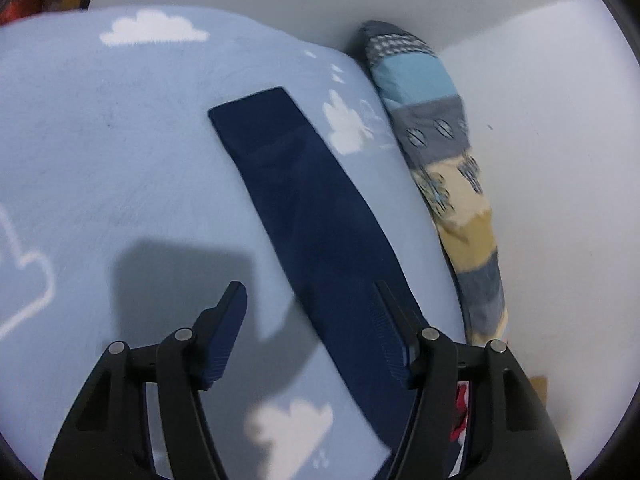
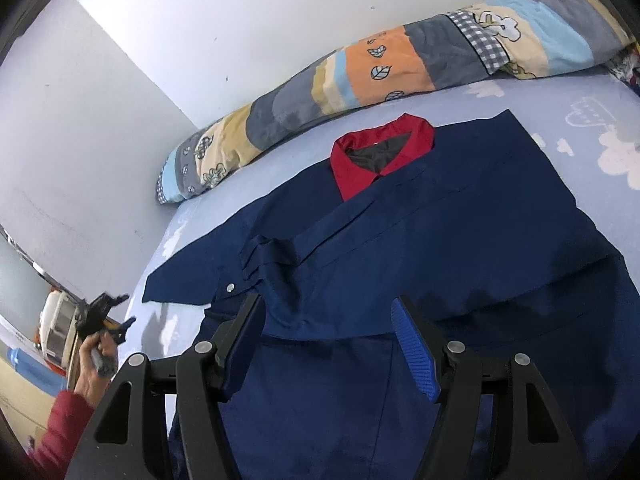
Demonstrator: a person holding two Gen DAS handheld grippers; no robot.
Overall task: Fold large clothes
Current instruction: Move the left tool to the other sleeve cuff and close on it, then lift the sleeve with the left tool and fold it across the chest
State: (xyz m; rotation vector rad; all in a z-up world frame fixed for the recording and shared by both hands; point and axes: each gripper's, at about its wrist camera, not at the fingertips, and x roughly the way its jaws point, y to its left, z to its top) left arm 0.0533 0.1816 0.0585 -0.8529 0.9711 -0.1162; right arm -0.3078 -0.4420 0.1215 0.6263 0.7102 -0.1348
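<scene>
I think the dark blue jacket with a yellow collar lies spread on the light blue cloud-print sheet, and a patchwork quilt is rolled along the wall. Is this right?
Not quite: the collar is red, not yellow, as the right wrist view shows. The rest holds: the dark blue jacket lies spread on the light blue cloud-print sheet, and the patchwork quilt is rolled along the wall.

One large navy-blue cloth jacket with a red collar (image 2: 440,240) lies spread out, and one of its long sleeves (image 1: 312,208) stretches out flat. One pale blue bedsheet printed with white clouds (image 1: 120,140) lies under it. One rolled patchwork quilt in blue, grey, cream and orange (image 2: 360,68) runs along the wall. Two black two-finger grippers (one per hand): left (image 1: 310,296), right (image 2: 328,308). Possibly one metal snap button (image 2: 230,287).
</scene>
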